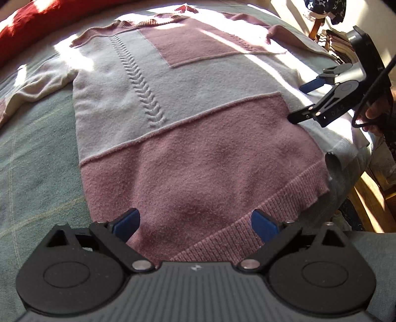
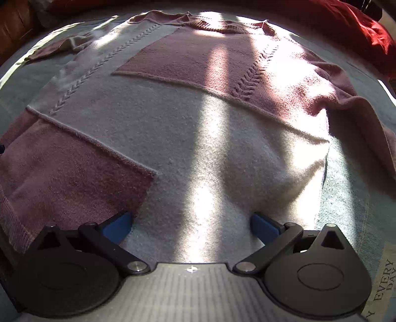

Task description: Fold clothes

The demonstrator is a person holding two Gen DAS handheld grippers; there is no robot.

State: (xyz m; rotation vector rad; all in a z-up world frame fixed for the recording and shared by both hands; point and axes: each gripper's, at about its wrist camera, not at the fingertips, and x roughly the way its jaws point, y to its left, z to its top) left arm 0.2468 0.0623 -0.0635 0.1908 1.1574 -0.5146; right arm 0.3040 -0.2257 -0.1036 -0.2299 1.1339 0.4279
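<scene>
A knit sweater [image 1: 173, 99] in pink and pale grey blocks lies flat, front up, on a grey-green bed cover [image 1: 37, 161]. My left gripper [image 1: 195, 219] is open just above the pink ribbed hem [image 1: 272, 200], with only fabric below its blue pads. My right gripper [image 1: 300, 101] is open at the sweater's right side edge, held by a person's hand [image 1: 376, 111]. In the right wrist view the right gripper [image 2: 190, 220] hovers over the pale lower panel of the sweater [image 2: 198, 123], its pads apart and not pinching cloth. One sleeve [image 1: 37, 86] lies spread to the left, the other sleeve [image 2: 358, 111] bunched.
A red blanket [image 1: 29, 24] lies beyond the collar, seen too in the right wrist view [image 2: 358, 22]. The bed edge [image 1: 346, 158] drops off at the right toward a wooden floor [image 1: 366, 198]. Hanging clothes [image 1: 324, 10] are at the far right. A printed label [image 2: 383, 277] sits on the cover.
</scene>
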